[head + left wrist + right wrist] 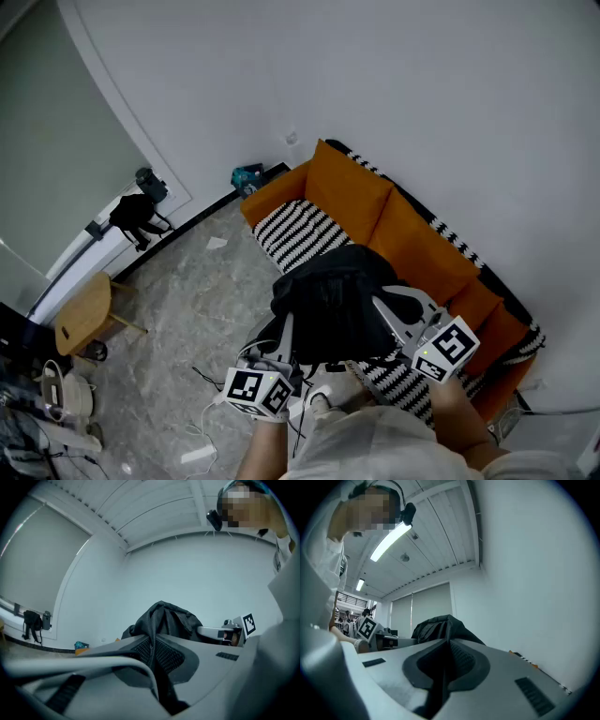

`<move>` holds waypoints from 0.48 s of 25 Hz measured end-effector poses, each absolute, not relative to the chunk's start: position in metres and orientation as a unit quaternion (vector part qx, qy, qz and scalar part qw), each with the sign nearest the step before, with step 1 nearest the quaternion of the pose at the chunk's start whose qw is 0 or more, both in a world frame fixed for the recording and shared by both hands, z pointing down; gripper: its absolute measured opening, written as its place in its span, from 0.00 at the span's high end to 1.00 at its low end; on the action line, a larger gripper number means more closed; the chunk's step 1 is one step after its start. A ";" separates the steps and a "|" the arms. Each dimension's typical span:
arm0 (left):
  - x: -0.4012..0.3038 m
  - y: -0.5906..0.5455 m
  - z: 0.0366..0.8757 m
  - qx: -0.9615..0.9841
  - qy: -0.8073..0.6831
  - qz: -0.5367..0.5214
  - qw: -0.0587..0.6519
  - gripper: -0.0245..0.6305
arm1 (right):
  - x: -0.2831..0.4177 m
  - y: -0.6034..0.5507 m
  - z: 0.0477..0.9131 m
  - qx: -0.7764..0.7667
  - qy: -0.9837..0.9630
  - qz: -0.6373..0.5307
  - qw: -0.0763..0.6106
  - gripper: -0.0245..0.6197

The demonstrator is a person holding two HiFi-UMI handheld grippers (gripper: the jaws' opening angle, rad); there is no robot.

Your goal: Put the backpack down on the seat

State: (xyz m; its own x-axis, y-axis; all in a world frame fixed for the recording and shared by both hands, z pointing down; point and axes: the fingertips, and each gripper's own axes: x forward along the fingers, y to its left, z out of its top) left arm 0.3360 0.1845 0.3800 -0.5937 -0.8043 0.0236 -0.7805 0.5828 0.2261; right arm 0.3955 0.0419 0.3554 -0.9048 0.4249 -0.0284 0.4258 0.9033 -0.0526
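both clamped shut on black fabric of the backpack (330, 298): left gripper (284, 339) at its lower-left edge, right gripper (392, 314) at its right edge, about equally near. held up mid-frame between them, over the striped seat cover (295, 234) of the orange sofa (412, 234). with seat showing past the bag at upper left and lower right, probably just a lowering straight down.

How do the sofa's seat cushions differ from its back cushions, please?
The seat cushions are striped black and white; the back cushions are plain orange. The seat cushions lie flat, while the back cushions stand upright along the wall. In the head view the backpack hides the middle of the seat cushions, whereas the back cushions show almost whole. Both belong to the same sofa.
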 end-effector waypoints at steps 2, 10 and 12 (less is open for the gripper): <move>0.329 0.196 0.386 0.453 -0.884 -0.099 0.058 0.91 | 0.391 0.055 0.362 0.219 0.975 -0.034 0.012 0.92; 0.294 0.301 0.375 0.447 -0.887 -0.109 0.041 0.91 | 0.350 0.160 0.356 0.234 0.971 -0.040 0.017 0.92; 0.284 0.319 0.375 0.443 -0.889 -0.110 0.036 0.91 | 0.337 0.177 0.359 0.243 0.969 -0.044 0.019 0.93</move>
